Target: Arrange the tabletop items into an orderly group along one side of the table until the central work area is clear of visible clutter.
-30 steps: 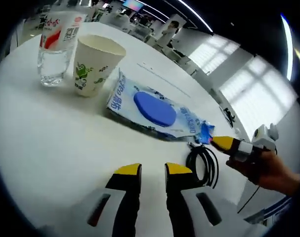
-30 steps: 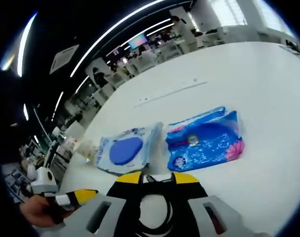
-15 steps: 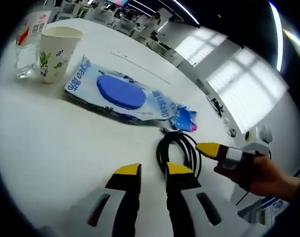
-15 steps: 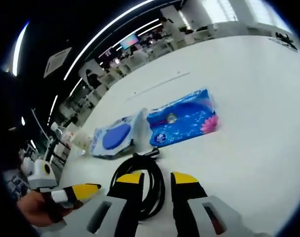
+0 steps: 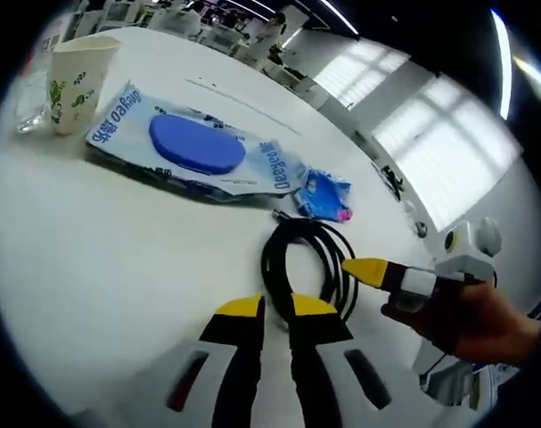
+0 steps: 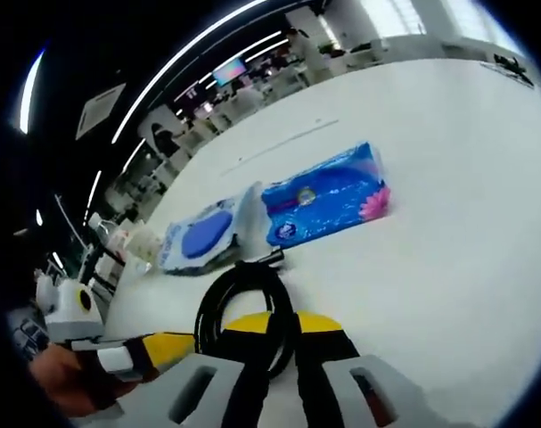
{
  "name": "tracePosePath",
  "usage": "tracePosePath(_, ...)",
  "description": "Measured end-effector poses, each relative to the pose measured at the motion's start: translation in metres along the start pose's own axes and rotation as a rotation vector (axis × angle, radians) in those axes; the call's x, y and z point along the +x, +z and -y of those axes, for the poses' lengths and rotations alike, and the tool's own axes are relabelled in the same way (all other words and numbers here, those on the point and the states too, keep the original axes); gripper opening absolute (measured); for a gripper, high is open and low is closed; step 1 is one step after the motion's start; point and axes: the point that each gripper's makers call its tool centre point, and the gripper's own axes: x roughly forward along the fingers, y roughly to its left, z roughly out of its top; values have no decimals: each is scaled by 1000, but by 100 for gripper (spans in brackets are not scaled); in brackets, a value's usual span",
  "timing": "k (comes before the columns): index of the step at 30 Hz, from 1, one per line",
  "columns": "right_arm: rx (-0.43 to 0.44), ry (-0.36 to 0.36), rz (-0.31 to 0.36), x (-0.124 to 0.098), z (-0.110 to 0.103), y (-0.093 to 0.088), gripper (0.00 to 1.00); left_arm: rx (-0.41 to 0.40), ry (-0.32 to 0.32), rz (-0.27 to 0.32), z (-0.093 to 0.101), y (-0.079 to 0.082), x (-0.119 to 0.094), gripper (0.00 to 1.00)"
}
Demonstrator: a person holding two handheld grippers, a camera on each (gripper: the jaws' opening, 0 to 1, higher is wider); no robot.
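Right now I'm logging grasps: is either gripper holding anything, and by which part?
The right gripper pinches the coiled black cable at its near loop; the left gripper holds nothing.

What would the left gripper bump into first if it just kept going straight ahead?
Most likely the coiled black cable: its loop lies on the white table right beyond the left gripper tips. Depth is hard to judge; it may already touch.

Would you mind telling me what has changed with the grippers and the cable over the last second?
The right gripper has closed its jaws on the coiled black cable; a second ago they were open around it. The left gripper narrowed too. The wipes pack, blue tissue pack and paper cup stayed put.
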Motion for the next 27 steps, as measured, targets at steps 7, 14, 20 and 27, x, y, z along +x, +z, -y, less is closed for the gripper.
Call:
tracePosePath(7,-11,4,-3,-5,-1,-1,4,5,2,0,3,-2,1,1)
tracePosePath(14,10,15,9,-15,-5,5,7,-5,2,5,3,2,-12,6)
tracePosePath(20,4,13,27,-13,0,9,9,34,8,13,-8,6,-25,6)
tracePosePath(27,3,0,41,-18,9,10,11,70,7,25,-17,14,-45,8)
